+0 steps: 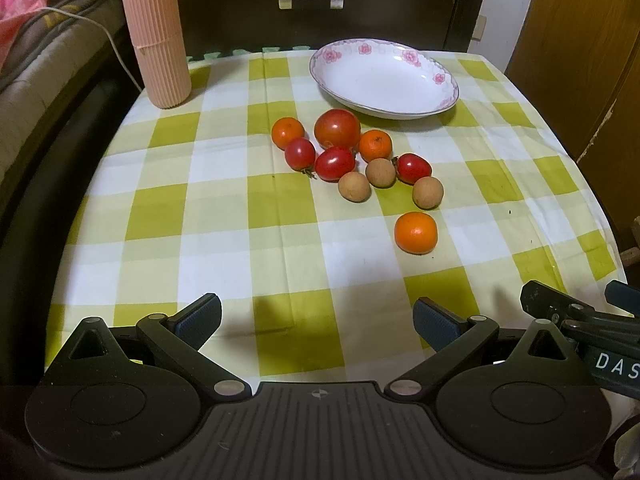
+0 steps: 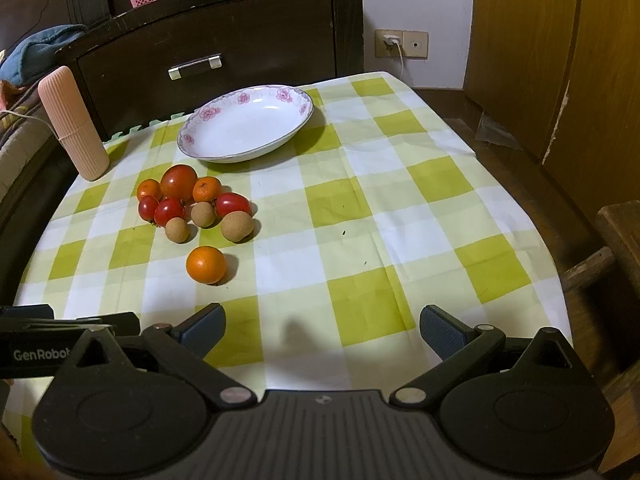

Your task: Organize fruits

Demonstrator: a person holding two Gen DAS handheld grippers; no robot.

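- Hovering over the near edge of the counter [image 1: 224,240], the left hand-held gripper [image 1: 316,320] has its jaws spread wide, nothing between them and nothing touched.
- The right hand-held gripper [image 2: 320,330] beside it is likewise fully apart and empty.
- Ahead on the green-and-white checked cloth lies a cluster of fruits: a large tomato [image 1: 337,129], three small red tomatoes [image 1: 335,163], three brown longans [image 1: 354,187] and two small oranges [image 1: 375,145].
- A third orange [image 1: 415,233] sits apart, nearer the grippers.
- Behind the cluster stands an empty floral-rimmed dish [image 1: 384,78]; a ribbed pink cylinder [image 1: 157,32] stands upright at the far left corner.
- Beyond are a dark wooden drawer unit [image 2: 208,40] and a wall socket [image 2: 401,44].
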